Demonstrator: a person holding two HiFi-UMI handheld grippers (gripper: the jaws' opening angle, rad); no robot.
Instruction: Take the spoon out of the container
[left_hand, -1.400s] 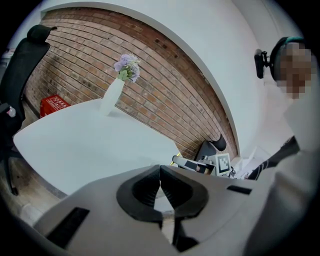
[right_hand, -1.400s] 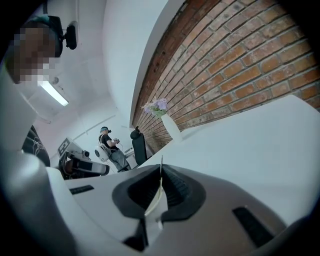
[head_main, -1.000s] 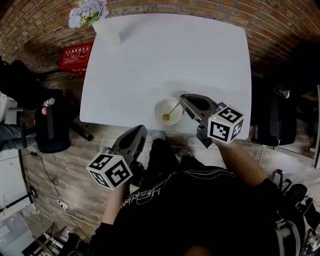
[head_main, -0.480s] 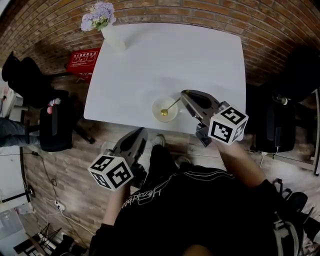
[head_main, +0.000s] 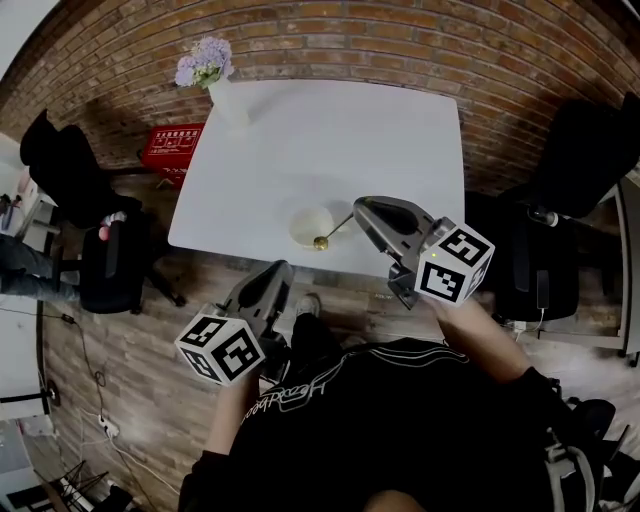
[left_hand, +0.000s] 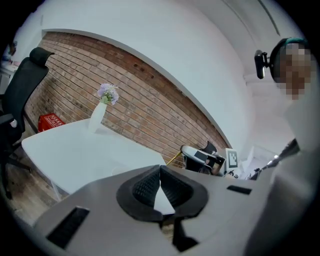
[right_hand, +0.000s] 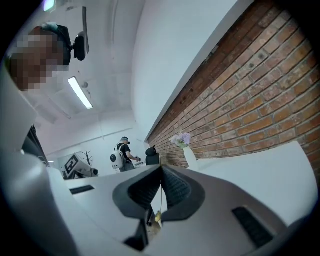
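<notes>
A white bowl (head_main: 307, 222) stands near the front edge of the white table (head_main: 400, 130). A gold spoon (head_main: 330, 233) hangs above the bowl's right rim, its head (head_main: 321, 242) low and its handle slanting up to the right. My right gripper (head_main: 362, 208) is shut on the end of that handle; in the right gripper view the thin handle runs down between the pads to the spoon head (right_hand: 157, 216). My left gripper (head_main: 277, 272) is shut on nothing and hovers off the table's front edge, left of the bowl. The left gripper view shows the right gripper (left_hand: 200, 157).
A white vase of lilac flowers (head_main: 222, 88) stands at the table's far left corner. A red crate (head_main: 170, 148) sits on the floor to the left. Black chairs stand at the left (head_main: 70, 170) and the right (head_main: 580, 170). A brick wall runs behind the table.
The spoon head has come up out of the bowl's middle to its right rim, carried by the right gripper. Both grippers have risen, and the head view has shifted back.
</notes>
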